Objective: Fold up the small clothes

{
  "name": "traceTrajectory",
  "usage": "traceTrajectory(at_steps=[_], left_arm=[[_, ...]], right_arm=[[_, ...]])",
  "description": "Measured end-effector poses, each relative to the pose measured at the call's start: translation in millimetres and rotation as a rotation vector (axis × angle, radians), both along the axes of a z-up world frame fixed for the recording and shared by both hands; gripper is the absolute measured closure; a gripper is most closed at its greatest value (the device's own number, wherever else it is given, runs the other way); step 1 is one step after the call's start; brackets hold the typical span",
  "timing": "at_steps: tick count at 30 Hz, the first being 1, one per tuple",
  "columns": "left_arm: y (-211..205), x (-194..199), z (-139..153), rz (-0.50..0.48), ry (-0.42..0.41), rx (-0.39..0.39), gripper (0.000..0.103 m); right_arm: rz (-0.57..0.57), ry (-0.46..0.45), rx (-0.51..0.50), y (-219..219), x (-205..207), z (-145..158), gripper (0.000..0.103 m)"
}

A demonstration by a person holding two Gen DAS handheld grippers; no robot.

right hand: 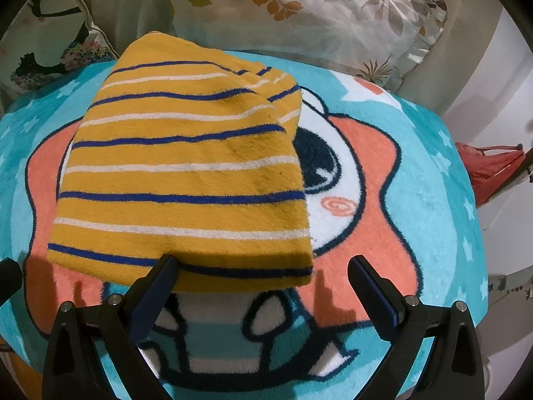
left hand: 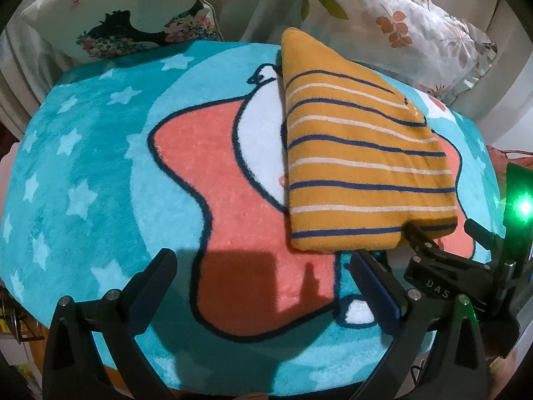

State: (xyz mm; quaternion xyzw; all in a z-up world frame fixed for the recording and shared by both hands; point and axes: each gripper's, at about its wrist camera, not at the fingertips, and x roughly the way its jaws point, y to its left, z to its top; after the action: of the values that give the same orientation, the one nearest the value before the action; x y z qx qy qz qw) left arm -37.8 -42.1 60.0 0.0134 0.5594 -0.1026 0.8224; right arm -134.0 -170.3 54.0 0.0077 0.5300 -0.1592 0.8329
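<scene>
A small mustard-yellow garment (left hand: 359, 166) with blue and white stripes lies folded flat on a round turquoise cartoon rug (left hand: 100, 153). In the left wrist view my left gripper (left hand: 263, 276) is open and empty, just short of the garment's near edge and to its left. The right gripper's fingers (left hand: 416, 243) come in from the right at the garment's near right corner. In the right wrist view the garment (right hand: 186, 180) fills the centre left. My right gripper (right hand: 263, 278) is open, its left finger (right hand: 160, 276) at the garment's near edge.
The rug (right hand: 433, 200) covers a round raised surface. Two printed cushions (left hand: 126, 10) (right hand: 299, 10) lean along the back edge. A red bag (right hand: 489, 170) sits off the right side. A green light (left hand: 524, 206) glows on the right gripper's body.
</scene>
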Motion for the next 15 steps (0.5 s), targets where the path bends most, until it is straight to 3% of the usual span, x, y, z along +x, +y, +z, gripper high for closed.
traceTrajectory(at_steps=[15], left_arm=[[-26,-8,1,-0.059,-0.001,0.003,0.0]], right_arm=[[-0.058,0.003,0.009,-24,-15,3,0.0]])
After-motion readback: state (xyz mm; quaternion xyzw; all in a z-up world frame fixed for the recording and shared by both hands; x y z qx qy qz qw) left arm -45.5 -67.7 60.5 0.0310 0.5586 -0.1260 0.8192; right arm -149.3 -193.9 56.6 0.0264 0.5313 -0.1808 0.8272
